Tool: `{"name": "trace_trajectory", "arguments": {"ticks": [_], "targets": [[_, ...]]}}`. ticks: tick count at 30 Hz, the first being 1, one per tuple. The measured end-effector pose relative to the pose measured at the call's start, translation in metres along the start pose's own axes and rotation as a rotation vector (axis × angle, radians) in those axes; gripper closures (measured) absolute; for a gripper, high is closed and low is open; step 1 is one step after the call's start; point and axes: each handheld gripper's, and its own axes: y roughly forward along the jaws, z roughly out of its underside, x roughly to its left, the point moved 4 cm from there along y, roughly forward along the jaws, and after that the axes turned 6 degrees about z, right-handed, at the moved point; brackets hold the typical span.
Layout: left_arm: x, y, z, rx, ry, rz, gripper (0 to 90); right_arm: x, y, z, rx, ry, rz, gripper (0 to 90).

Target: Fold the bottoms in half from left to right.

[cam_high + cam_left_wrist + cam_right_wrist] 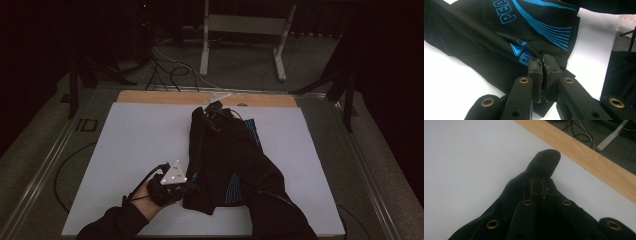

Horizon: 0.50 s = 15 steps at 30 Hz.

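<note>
Shirt (black, with blue print) lies lengthwise down the middle of the white sheet that covers the bench, running from near the far wooden edge back toward the person.

The left hand-held gripper sits at the near left corner of the shirt, just beside its left hem, with the grey plate on top and the cable looping off to the left. In the left gripper view its jaws are pressed together on a fold of black cloth, the fabric bunched and pinched between the pads right beside a blue triangular logo; the rest of the shirt spreads away beyond and to the left of the jaws, with blue stripes farther off.

The right hand-held gripper is at the far end of the shirt, close to the wooden strip, well apart from the left one. In the right gripper view its jaws are closed on cloth too: black fabric drapes over and around both jaws, and a rounded lobe of it sticks out just past the tips, above the white sheet. The wooden edge runs diagonally beyond it.

The person's right sleeve lies over the near right part of the shirt in the high view.
</note>
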Motion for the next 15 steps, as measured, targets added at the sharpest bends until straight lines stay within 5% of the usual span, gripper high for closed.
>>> {"name": "trace_trajectory", "arguments": {"ticks": [15], "targets": [[-0.007,0.023,-0.018,0.015,0.037,0.034,85.9,-0.031,-0.025,0.018,-0.015,0.023,0.046,89.1]]}}
